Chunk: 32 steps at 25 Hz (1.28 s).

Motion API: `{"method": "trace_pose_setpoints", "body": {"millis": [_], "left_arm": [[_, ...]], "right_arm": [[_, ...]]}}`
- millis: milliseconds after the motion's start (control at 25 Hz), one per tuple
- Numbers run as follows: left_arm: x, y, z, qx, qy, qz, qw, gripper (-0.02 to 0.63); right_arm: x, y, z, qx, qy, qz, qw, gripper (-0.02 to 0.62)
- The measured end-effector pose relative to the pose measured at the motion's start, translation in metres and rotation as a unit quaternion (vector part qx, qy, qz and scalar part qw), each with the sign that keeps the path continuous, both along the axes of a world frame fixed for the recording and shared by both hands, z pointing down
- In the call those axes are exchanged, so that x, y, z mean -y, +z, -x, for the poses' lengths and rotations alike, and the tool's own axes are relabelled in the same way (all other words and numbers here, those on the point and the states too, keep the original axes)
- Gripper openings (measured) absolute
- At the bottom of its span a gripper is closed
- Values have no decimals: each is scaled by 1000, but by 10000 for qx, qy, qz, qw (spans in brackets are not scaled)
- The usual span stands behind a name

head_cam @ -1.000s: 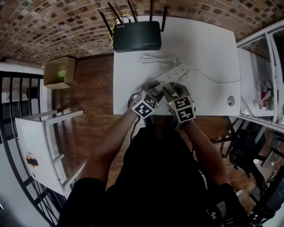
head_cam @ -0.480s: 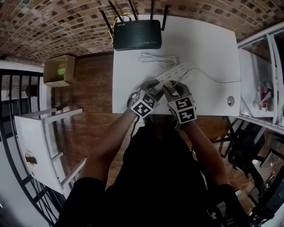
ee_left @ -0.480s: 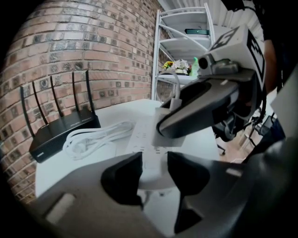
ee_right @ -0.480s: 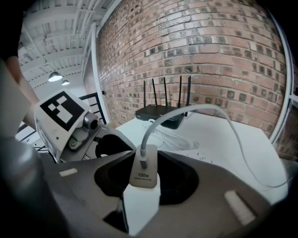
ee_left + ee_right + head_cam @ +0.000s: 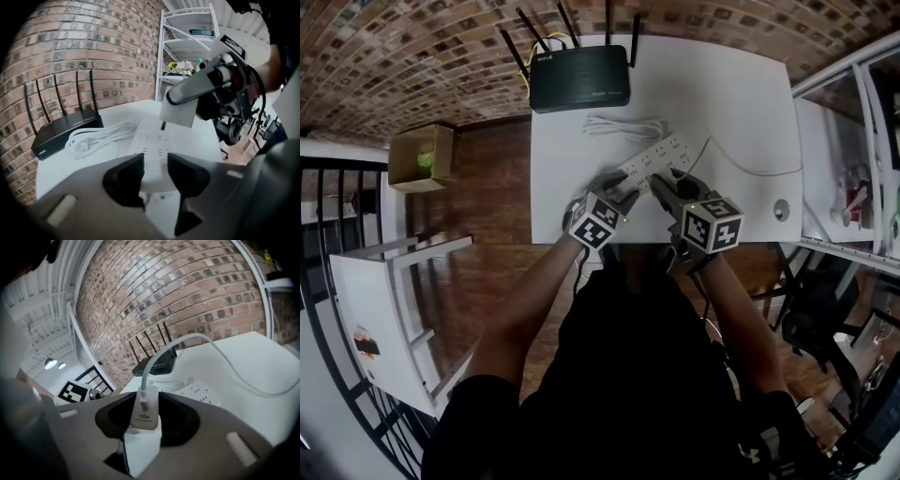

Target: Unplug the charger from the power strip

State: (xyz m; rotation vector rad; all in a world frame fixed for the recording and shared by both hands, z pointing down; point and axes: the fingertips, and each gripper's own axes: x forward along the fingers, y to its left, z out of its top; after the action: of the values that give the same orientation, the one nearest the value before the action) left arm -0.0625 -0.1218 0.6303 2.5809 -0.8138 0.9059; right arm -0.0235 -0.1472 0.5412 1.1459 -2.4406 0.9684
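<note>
White rectangular tabletop [image 5: 741,112] against a brick wall, wood floor to its left; white block charger [image 5: 143,432] sits up off the table, clamped betw. the right gripper's [image 5: 147,420] dark pads, its white cable [image 5: 187,338] coming out the top and arcing away to the right over bare tabletop; from the left gripper view one dark prong shows below the charger body, just above the strip's face; long white multi-socket power strip [image 5: 656,157] lies diagonally mid-table, well clear of every edge; left gripper [image 5: 155,173] has just been closing its jaws, the strip's near end betw. them and filling the gap, pads against its sides; coiled white cord [image 5: 628,127] just beyond the strip; black router w/ upright antennas [image 5: 579,84] at the far edge; open surface right of the strip, and a narrower band towards the near edge.
</note>
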Motion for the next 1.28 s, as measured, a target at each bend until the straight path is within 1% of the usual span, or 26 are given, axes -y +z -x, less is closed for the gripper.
{"method": "trace_pose_setpoints", "body": {"millis": [40, 120, 240, 400, 520, 640, 800, 920, 1000, 1160, 1280], "left_arm": [[1, -1, 1, -51, -86, 51, 9999, 149], [5, -6, 5, -183, -292, 134, 9993, 159], [10, -15, 8, -297, -523, 26, 9982, 169], [11, -33, 4, -431, -667, -156, 9967, 170], [8, -48, -5, -551, -690, -275, 9957, 170], [2, -58, -16, -650, -705, -314, 9949, 170], [-5, -66, -29, -738, -733, -300, 9941, 164], [-11, -67, -34, -753, -724, -269, 9942, 161], [-15, -65, -35, -733, -744, -240, 9942, 160], [-21, -61, -35, -680, -776, -183, 9945, 160], [-24, -59, -35, -656, -800, -149, 9945, 160]], "right_arm": [[1, -3, -4, 193, 106, 79, 9997, 141], [1, -5, -14, 558, 282, 245, 9977, 141], [2, -4, -31, 955, 528, 446, 9930, 141], [3, -1, -56, 1158, 865, 554, 9880, 143], [1, 8, -70, 1335, 986, 665, 9839, 143], [-1, 19, -80, 1544, 1084, 891, 9780, 143], [-3, 42, -99, 1591, 1302, 1209, 9711, 143], [-7, 59, -107, 1376, 1325, 1408, 9714, 143], [-9, 65, -108, 1263, 1271, 1456, 9730, 143], [-10, 69, -106, 1321, 1211, 1486, 9725, 143], [-10, 74, -107, 1261, 1196, 1518, 9730, 143]]}}
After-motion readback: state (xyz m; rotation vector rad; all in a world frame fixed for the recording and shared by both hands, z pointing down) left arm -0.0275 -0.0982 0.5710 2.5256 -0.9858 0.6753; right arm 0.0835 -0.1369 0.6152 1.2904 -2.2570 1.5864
